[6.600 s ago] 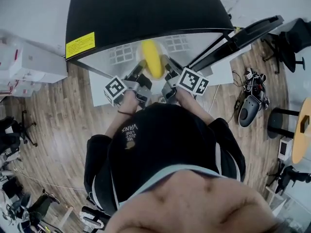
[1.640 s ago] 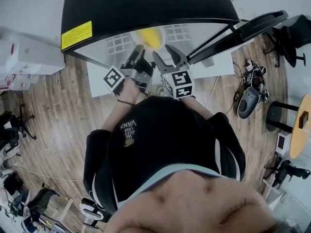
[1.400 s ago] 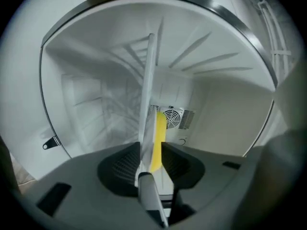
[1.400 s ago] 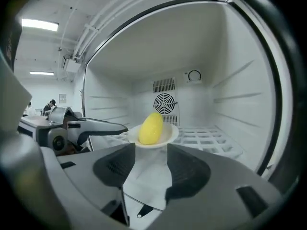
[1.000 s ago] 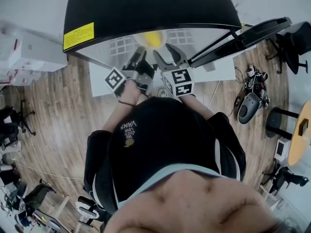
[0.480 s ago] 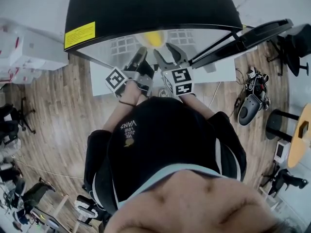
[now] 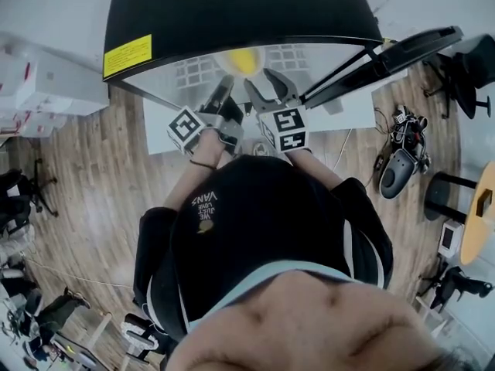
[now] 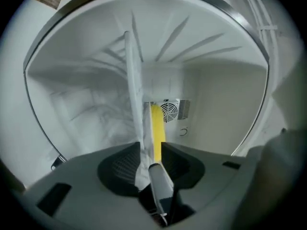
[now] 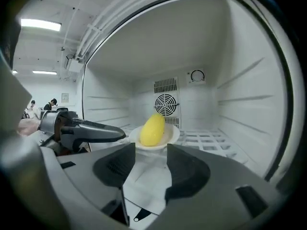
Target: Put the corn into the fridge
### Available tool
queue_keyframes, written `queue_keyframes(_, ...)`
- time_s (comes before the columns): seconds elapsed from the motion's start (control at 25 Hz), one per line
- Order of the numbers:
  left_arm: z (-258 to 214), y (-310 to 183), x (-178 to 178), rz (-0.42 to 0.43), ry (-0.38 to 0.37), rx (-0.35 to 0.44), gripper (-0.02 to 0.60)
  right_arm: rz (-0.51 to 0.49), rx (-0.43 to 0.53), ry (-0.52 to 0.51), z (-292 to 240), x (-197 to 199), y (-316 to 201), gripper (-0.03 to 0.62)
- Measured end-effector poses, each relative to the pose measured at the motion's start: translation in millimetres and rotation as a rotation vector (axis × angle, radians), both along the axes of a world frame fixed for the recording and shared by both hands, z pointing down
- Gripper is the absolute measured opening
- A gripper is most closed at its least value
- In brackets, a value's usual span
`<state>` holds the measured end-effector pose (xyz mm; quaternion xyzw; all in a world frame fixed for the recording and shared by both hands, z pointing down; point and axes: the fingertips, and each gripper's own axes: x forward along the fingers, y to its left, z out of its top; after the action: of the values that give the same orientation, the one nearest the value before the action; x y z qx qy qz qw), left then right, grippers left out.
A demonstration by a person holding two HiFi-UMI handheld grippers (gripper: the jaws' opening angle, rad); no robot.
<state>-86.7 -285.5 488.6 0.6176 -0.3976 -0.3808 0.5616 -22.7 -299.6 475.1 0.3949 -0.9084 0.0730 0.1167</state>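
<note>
Setting: wood floor point(image 7: 93, 184); fridge point(image 7: 232, 10) stands open, its door point(image 7: 390, 51) swung to the right.
Corn: the corn point(image 9: 152, 130) lies on a white dish point(image 9: 172, 137) on the fridge shelf point(image 9: 207, 139), in front of the rear fan grille point(image 9: 165, 103).
Left gripper point(image 8: 151, 150): fingers a little apart, nothing held; apparently rolled on its side, aimed at the corn.
Right gripper point(image 9: 151, 150): fingers apart, empty, near the dish and clear of it.
</note>
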Motion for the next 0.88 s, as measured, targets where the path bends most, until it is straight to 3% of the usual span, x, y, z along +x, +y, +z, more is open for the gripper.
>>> queue_keyframes(0.44, -10, 7, -4, 0.045, -0.178, 0.079, 0.117, 0.061, -0.001, -0.023, -3, 14, 10, 0.213)
queue_keyframes(0.64, -16, 14, -7, 0.068, -0.324, 0.115, 0.117, 0.083, -0.001, -0.034, -5, 17, 18, 0.212)
queue_keyframes(0.88, -23, 21, -8, 0.088, -0.431, 0.172, 0.115, 0.111, 0.002, -0.046, -8, 19, 26, 0.203)
